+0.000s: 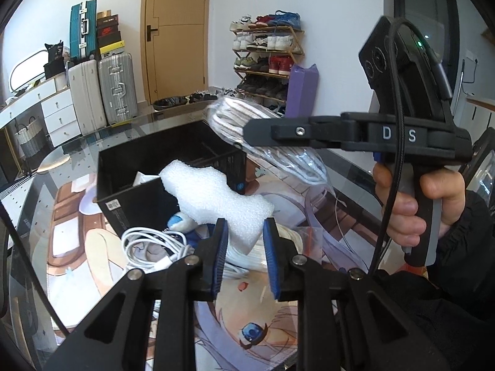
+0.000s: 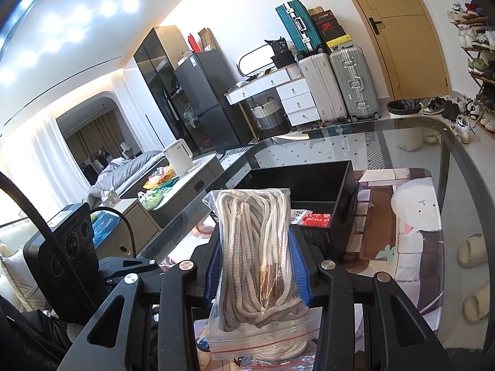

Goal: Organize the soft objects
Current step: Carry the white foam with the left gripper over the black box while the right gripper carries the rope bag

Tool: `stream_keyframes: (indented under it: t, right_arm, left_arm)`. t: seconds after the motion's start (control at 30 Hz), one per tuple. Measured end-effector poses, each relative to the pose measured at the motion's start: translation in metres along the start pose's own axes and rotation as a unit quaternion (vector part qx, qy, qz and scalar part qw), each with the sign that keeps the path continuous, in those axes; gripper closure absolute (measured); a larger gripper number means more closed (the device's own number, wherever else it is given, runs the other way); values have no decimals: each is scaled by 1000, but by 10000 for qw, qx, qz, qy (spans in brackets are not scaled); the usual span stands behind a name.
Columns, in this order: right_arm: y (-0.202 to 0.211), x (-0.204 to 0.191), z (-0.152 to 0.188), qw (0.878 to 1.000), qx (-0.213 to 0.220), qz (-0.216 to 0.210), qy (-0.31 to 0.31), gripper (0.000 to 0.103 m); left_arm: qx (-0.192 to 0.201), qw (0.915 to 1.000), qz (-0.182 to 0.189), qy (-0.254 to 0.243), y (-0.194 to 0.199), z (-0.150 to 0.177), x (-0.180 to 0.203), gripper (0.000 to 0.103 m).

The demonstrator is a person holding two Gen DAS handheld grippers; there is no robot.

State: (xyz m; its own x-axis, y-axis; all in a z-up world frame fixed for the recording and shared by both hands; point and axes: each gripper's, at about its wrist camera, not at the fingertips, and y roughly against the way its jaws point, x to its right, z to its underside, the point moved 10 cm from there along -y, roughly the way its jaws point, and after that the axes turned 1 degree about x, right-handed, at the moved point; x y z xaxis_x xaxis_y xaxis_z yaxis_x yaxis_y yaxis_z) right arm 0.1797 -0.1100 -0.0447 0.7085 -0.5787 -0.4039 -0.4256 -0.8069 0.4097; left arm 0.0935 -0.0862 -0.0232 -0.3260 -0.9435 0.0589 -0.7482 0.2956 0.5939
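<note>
The left gripper [image 1: 246, 232] is clamped on one end of a wavy white foam block [image 1: 216, 198], holding it up over the near corner of the open black cardboard box [image 1: 130, 167] on the glass table [image 2: 402, 151]. The right gripper [image 2: 256, 266] is squeezed onto a clear zip bag of striped grey-and-white rope [image 2: 253, 247], just in front of that box. A coiled white cable [image 1: 148, 247] lies on the cartoon-print mat [image 1: 247, 324] below the foam.

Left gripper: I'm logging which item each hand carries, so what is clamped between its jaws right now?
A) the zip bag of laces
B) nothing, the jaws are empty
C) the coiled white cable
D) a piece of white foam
D: in the left wrist view the left gripper pinches the lower end of the white foam piece, while the white cable lies loose on the table.
</note>
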Motion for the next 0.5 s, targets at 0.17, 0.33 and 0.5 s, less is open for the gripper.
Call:
stream_keyframes:
  t: [0.17, 0.33, 0.5]
  right_arm:
    - [1, 1, -2, 10000, 29, 37, 32, 63]
    - [2, 1, -2, 9999, 23, 94, 54, 63]
    - [3, -2, -9, 9999, 70, 123, 65, 63]
  left_arm:
    - [132, 9998, -127, 83, 7, -8, -8, 82]
    - [238, 9993, -254, 162, 10, -18, -22, 82]
    - [344, 9981, -398, 324, 11, -32, -37, 82]
